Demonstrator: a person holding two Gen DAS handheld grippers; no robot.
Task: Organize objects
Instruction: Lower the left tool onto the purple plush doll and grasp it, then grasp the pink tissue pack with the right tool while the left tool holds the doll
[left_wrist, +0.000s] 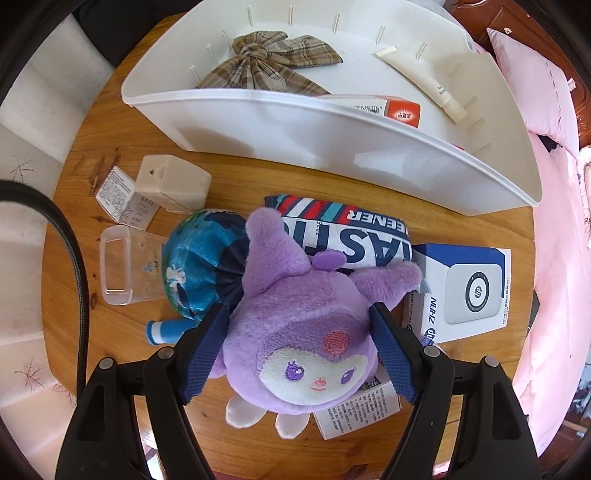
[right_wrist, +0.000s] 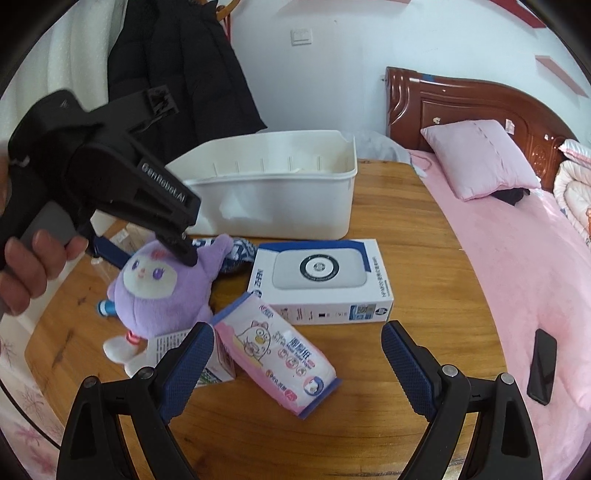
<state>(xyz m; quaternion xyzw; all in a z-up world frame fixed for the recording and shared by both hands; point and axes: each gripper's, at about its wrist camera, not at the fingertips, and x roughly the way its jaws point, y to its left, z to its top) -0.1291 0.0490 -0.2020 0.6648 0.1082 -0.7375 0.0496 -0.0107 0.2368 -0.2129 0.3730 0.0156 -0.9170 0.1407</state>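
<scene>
A purple plush doll (left_wrist: 295, 325) lies on the round wooden table (left_wrist: 122, 336), and my left gripper (left_wrist: 299, 328) stands around its head with both blue pads touching its sides. The doll also shows in the right wrist view (right_wrist: 162, 291) with the left gripper's body (right_wrist: 110, 173) over it. My right gripper (right_wrist: 295, 354) is open and empty above a pink tissue pack (right_wrist: 277, 350). A white bin (left_wrist: 332, 147) behind holds a plaid bow (left_wrist: 266, 59), a tube (left_wrist: 421, 81) and an orange box (left_wrist: 391, 109).
On the table lie a white HP box (right_wrist: 321, 280), a blue patterned pouch (left_wrist: 199, 266), a striped packet (left_wrist: 343, 232), a clear plastic box (left_wrist: 122, 269), a cream box (left_wrist: 173, 181) and a blue-capped tube (left_wrist: 162, 330). A pink bed (right_wrist: 517, 258) with a phone (right_wrist: 541, 365) lies right.
</scene>
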